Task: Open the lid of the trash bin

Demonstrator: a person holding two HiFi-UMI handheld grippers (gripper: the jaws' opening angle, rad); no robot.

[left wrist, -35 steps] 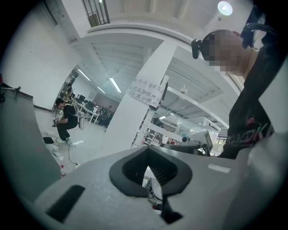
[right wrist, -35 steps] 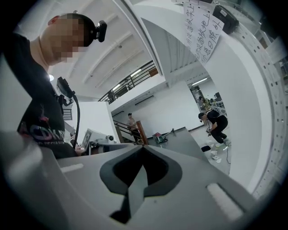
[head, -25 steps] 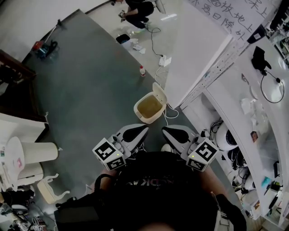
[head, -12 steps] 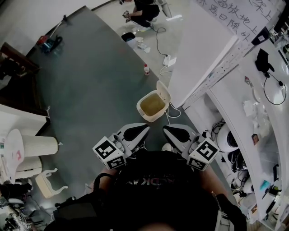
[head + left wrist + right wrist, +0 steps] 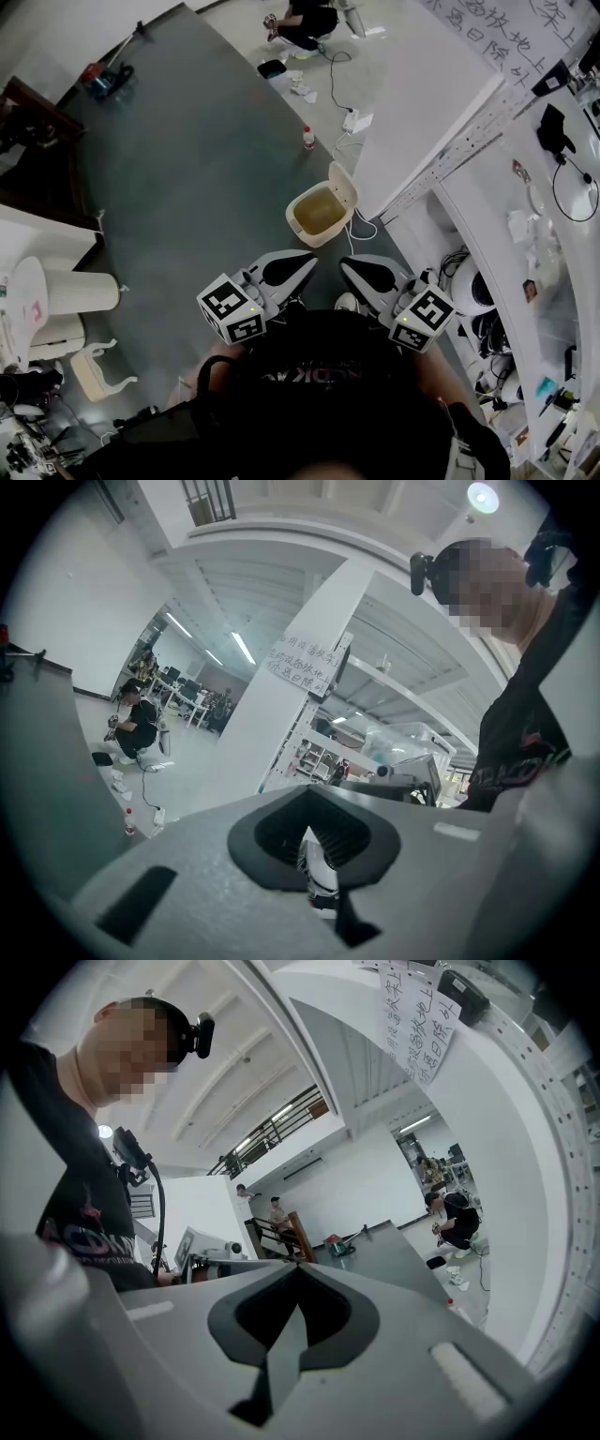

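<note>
Trash bin [image 5: 317, 214], lid [image 5: 345, 181] up, only in head view; left gripper [image 5: 305, 262] and right gripper [image 5: 349, 267] fingers clenched, empty.

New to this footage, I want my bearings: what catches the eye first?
The left gripper and right gripper sit shut and empty, side by side, at the head view's lower middle. Ahead on the grey floor stands a cream trash bin, lid up. A person crouches at the top.

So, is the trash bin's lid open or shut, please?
Open: the lid stands tipped back, and the trash bin's inside shows.
</note>
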